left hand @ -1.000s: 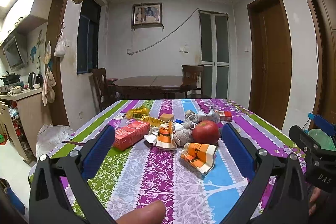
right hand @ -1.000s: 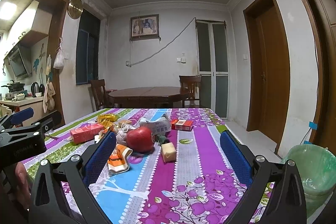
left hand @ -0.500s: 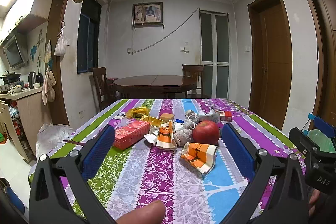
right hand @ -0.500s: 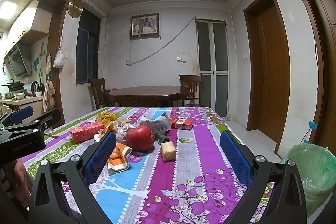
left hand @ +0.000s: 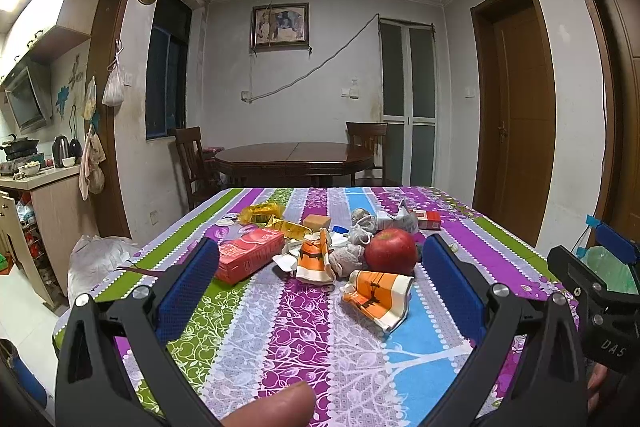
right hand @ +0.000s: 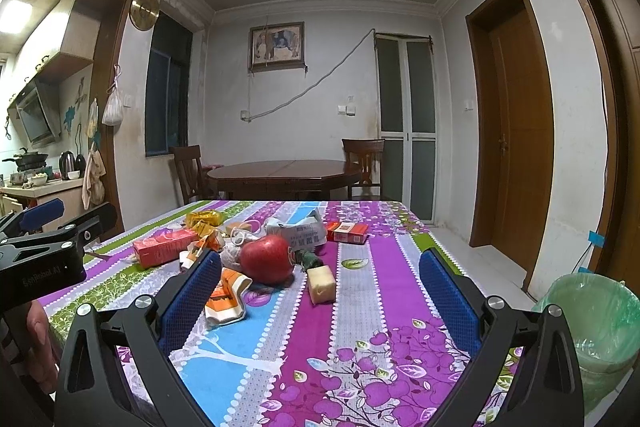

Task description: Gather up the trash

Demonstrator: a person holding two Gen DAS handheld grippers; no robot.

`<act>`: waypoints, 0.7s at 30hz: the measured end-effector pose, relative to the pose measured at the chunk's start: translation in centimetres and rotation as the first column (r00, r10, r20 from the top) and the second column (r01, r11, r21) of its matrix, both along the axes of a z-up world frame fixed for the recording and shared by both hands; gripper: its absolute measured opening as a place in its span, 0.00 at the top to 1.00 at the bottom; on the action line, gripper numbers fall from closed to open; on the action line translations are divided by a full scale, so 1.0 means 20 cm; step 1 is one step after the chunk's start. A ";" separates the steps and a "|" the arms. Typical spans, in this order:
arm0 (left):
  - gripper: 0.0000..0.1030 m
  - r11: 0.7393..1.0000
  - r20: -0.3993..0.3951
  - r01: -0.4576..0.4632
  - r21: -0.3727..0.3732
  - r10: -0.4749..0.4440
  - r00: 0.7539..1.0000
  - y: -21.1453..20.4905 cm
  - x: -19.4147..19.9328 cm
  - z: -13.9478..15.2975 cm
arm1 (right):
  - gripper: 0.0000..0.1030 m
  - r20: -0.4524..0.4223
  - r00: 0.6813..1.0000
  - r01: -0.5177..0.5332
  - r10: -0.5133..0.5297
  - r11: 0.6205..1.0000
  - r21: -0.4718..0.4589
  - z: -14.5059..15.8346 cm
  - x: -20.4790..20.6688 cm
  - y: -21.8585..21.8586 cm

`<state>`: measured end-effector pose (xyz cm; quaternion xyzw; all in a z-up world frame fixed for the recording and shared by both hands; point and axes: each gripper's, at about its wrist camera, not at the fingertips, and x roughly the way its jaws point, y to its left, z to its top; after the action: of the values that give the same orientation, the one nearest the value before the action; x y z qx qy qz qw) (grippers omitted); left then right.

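**Both claws wide, nothing collected yet**

Left gripper [left hand: 316,279] and right gripper [right hand: 318,287] hang spread wide and empty. I judge we're at the start: wrappers [left hand: 378,297], red carton [left hand: 250,255] and apple [left hand: 390,251] all sit mid-table; green-lined bin [right hand: 600,323] waits off the table's right edge.

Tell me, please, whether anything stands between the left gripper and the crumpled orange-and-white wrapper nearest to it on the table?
Nothing visible does. The left gripper is open, and the orange-and-white wrapper lies on bare tablecloth just ahead of its fingers. The red apple sits behind the wrapper, not in front of it.
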<state>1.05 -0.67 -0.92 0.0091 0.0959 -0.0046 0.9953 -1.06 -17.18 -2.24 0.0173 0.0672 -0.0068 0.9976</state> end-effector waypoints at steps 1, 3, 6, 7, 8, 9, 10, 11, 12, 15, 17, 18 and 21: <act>0.05 1.000 -0.001 0.000 -0.001 0.000 1.000 0.00 0.00 0.00 | 0.04 -0.001 1.000 0.000 0.000 1.000 0.000 0.00 0.00 0.00; 0.05 1.000 0.000 0.000 -0.002 0.000 1.000 0.00 0.00 0.00 | 0.04 -0.001 1.000 0.001 -0.001 1.000 -0.001 0.00 0.00 0.00; 0.05 1.000 -0.001 -0.001 0.000 0.001 1.000 0.00 0.00 0.00 | 0.04 -0.001 1.000 0.000 0.000 1.000 -0.001 0.00 0.00 0.00; 0.05 1.000 -0.002 0.000 -0.001 0.000 1.000 0.00 0.00 0.00 | 0.04 -0.001 1.000 0.001 -0.001 1.000 0.000 0.00 0.00 0.00; 0.05 1.000 -0.002 0.000 -0.002 0.000 1.000 0.00 0.00 0.00 | 0.04 -0.002 1.000 0.000 0.000 1.000 0.001 0.00 0.00 0.00; 0.05 1.000 -0.003 0.000 -0.003 0.000 1.000 0.02 0.03 -0.04 | 0.04 -0.003 1.000 0.001 -0.001 1.000 0.000 0.00 0.01 0.00; 0.05 1.000 -0.003 0.000 -0.001 0.000 1.000 0.01 0.03 -0.05 | 0.04 -0.003 1.000 0.000 0.000 1.000 -0.002 0.00 0.01 0.00; 0.05 1.000 -0.004 0.001 0.000 -0.001 1.000 0.01 0.03 -0.05 | 0.04 -0.003 1.000 0.000 0.000 1.000 -0.003 0.00 0.01 0.00; 0.05 1.000 -0.006 0.001 -0.001 -0.001 1.000 0.01 0.04 -0.05 | 0.04 -0.003 1.000 0.000 0.000 1.000 -0.001 0.00 0.01 0.00; 0.05 1.000 -0.009 0.001 -0.001 -0.001 1.000 0.00 0.04 -0.06 | 0.04 -0.003 1.000 0.001 -0.001 1.000 -0.001 0.00 0.01 0.00; 0.05 1.000 -0.010 0.002 -0.003 -0.002 1.000 0.00 0.05 -0.07 | 0.04 -0.005 1.000 0.000 0.000 1.000 -0.002 0.00 0.01 0.00; 0.05 1.000 -0.011 0.001 -0.002 -0.001 1.000 0.00 0.05 -0.06 | 0.04 -0.006 1.000 0.000 -0.001 1.000 -0.004 0.00 0.01 0.00; 0.05 1.000 -0.021 -0.001 -0.006 0.001 1.000 0.01 0.05 -0.07 | 0.04 -0.011 1.000 0.000 0.000 1.000 -0.005 0.00 0.01 0.00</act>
<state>2.10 -0.55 -2.23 0.0063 0.1064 -0.0044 0.9943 -0.91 -17.08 -2.30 0.0147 0.0728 -0.0070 0.9972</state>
